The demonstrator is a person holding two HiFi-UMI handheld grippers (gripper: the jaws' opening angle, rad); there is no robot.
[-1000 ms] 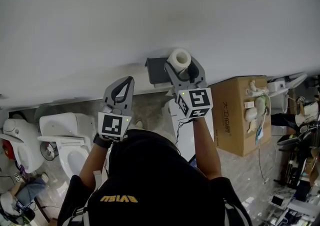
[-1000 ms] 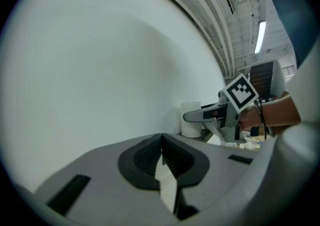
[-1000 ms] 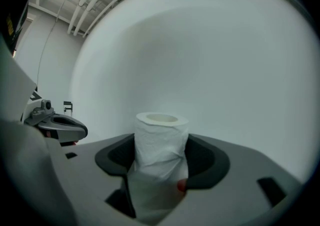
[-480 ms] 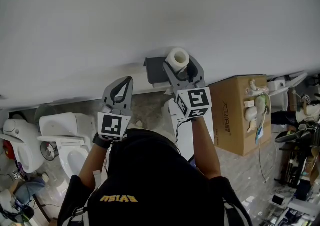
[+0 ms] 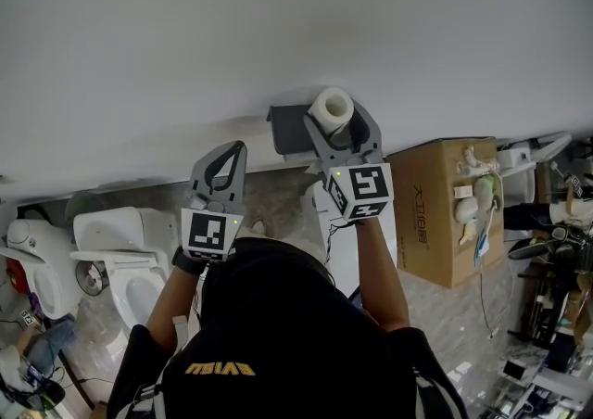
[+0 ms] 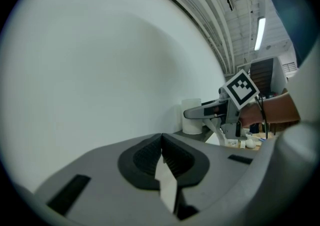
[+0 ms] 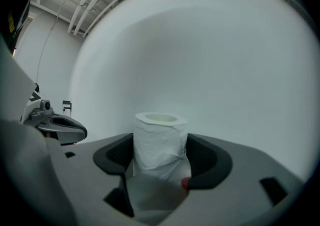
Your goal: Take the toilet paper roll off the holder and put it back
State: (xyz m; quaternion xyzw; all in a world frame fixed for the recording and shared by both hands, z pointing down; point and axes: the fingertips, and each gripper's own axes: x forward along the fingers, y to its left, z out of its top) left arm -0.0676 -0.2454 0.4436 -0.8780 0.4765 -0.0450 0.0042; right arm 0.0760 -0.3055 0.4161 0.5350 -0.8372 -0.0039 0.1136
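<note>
A white toilet paper roll (image 5: 332, 107) stands upright on the dark grey holder shelf (image 5: 289, 130) fixed to the white wall. My right gripper (image 5: 337, 122) reaches level around the roll. In the right gripper view the roll (image 7: 160, 145) sits between both dark pads, which touch its sides. The jaws have just eased slightly wider with the roll still between them. My left gripper (image 5: 241, 148) hangs to the left of the holder, apart from it, jaws shut together and empty (image 6: 161, 140). From the left gripper view the roll (image 6: 191, 117) and the right gripper (image 6: 200, 113) show side on.
A cardboard box (image 5: 435, 213) stands on the floor right of the holder. A white toilet (image 5: 120, 260) sits at the lower left. Cluttered shelves and cables (image 5: 547, 278) fill the far right. The plain wall (image 5: 278, 19) is directly ahead.
</note>
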